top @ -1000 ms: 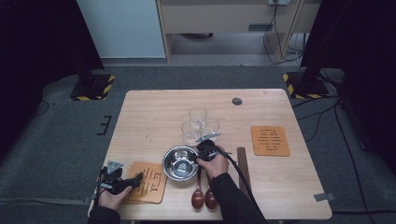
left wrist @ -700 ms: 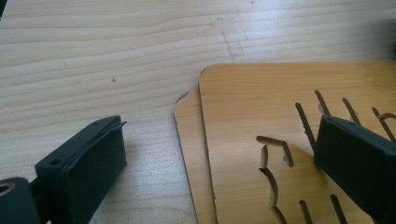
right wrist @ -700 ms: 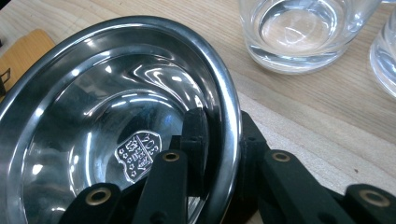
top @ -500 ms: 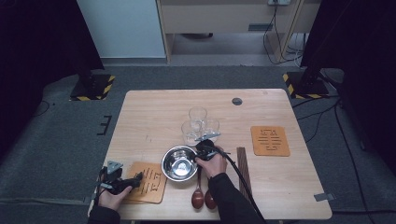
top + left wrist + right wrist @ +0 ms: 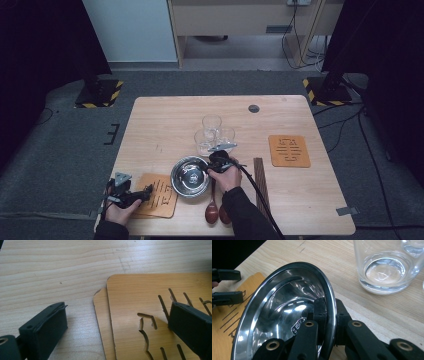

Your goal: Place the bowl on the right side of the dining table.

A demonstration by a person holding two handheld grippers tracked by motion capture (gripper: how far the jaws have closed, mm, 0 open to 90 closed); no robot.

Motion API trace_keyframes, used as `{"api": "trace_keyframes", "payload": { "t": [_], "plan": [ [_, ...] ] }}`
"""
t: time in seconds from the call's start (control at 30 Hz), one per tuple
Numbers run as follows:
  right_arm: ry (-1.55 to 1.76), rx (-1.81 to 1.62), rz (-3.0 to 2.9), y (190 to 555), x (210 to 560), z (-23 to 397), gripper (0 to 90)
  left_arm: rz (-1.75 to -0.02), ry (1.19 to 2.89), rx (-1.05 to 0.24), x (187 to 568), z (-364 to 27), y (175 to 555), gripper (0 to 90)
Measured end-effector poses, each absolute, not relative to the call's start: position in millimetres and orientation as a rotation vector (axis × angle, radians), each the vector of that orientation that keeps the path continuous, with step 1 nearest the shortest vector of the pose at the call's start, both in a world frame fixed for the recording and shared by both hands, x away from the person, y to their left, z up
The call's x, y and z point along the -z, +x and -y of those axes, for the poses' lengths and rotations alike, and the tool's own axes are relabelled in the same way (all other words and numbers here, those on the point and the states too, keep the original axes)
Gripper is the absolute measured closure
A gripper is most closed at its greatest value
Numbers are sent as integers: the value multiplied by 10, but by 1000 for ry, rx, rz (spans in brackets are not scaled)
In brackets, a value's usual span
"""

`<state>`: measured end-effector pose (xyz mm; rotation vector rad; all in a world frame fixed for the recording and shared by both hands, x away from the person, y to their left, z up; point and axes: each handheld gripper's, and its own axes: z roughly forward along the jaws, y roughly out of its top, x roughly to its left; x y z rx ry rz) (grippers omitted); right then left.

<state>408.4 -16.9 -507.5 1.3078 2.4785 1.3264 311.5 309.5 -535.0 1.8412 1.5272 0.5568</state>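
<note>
High view: right tongs (image 5: 211, 164) sat at the near-right rim of the steel bowl (image 5: 190, 176), centre-front of the worktop (image 5: 165, 120). Left tongs (image 5: 146, 189) rested at the edge of the front-left wooden mats (image 5: 159, 195), probably to pin or lift them. Three glasses (image 5: 214, 132) stood just behind the bowl; two dark spoons (image 5: 216, 212) lay just beside it toward the front edge, a dark chopstick strip (image 5: 260, 182) to the right, a further mat (image 5: 289, 150) well apart at right.

Left gripper view: tongs (image 5: 117, 322) apart, one jaw over bare wood, the other over the upper mat (image 5: 140, 302); nothing clamped. A second mat (image 5: 100, 302) lay beneath, offset.

Right gripper view: tongs (image 5: 328, 315) had just been closing and were clamped on the bowl rim (image 5: 329, 300), one jaw inside, one outside, giving a firm pinch on the thin wall. Bowl appeared tilted. Nearest glass (image 5: 384, 267) stood close to the rim, so a lift toward the mats (image 5: 227, 322) would need care; left tongs (image 5: 227, 286) occupied that spot.
</note>
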Motion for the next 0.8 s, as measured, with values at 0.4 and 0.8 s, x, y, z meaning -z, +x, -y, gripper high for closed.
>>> {"api": "trace_keyframes", "payload": {
  "t": [0.4,0.8],
  "plan": [
    [1271,-1421,-2438,4024,4865,339,840,-1527,1841,-557,5350,-3094,3116,12],
    [1249,-1480,-2363,3965,4684,650,839,-1527,1841,-557,5350,-3095,3116,12]
  ]
}}
